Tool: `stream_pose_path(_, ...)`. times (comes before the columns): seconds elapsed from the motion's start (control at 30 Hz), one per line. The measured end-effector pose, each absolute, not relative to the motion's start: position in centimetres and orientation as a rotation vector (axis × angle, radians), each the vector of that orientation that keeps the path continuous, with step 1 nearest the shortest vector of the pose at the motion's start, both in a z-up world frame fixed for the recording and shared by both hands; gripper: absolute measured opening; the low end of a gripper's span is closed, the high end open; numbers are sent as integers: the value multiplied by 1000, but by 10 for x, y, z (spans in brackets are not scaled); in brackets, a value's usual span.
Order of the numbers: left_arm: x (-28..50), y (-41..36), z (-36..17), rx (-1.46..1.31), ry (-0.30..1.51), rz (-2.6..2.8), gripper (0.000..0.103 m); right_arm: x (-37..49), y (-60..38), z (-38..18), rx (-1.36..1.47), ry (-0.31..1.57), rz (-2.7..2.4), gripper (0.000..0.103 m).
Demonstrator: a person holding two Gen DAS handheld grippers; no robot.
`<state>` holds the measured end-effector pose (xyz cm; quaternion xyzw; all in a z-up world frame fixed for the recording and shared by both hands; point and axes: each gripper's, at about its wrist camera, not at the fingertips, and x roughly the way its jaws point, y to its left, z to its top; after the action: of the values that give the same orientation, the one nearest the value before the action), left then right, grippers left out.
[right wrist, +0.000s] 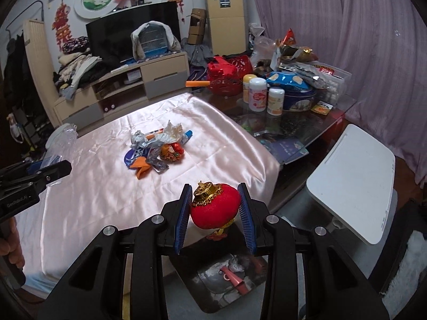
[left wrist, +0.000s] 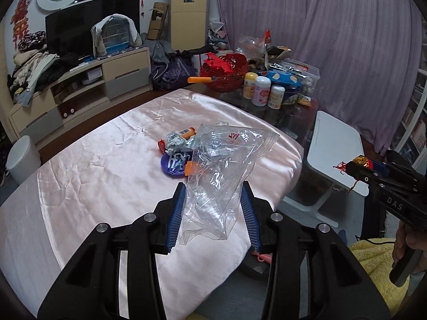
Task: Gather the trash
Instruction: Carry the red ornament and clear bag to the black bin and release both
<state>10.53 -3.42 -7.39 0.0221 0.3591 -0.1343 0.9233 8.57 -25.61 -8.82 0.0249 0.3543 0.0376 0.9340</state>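
while both grippers hang above the pink cloth, the scene reads as follows.
left gripper point(left wrist: 213, 213): low centre of the left wrist view, its blue pads on either side of a clear plastic bag point(left wrist: 221, 176); the crumpled film fills the gap and touches both pads, so the bag is grasped.
clear plastic bag: stands up from the jaws toward mid frame, its zip edge uppermost and a red mark near the top; its bottom corner hangs loose between the fingers.
right gripper point(right wrist: 215, 210): low centre of the right wrist view, clenched on a red lantern ornament point(right wrist: 213, 210); both blue pads press its round sides.
red lantern ornament: gold cap tilted to the upper left, a gold and red tassel piece hanging below it toward the bottom of the frame.
trash pile point(right wrist: 157, 149): left of centre in the right wrist view, above and to the left of the lantern, well apart from both grippers; it holds crumpled foil, white paper, an orange scrap, a bright wrapper and a purple plate point(left wrist: 173, 164).
pink cloth point(left wrist: 93, 165): covers the table, wrinkled and shiny, spreading across the middle of both views.
other gripper in view: the right one shows at the right edge of the left wrist view, the left one at the left edge of the right wrist view.
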Motion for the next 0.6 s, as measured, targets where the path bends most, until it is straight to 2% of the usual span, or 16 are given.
stream_pose_path(0.2, 82, -64, -89, 42, 769, -345, 40, 57, -276, -98, 64, 735, 35, 36)
stream_pose_path(0.6, 75, -123, -175, 57, 973, -458, 40, 45, -305, -157, 139, 864, 23, 37)
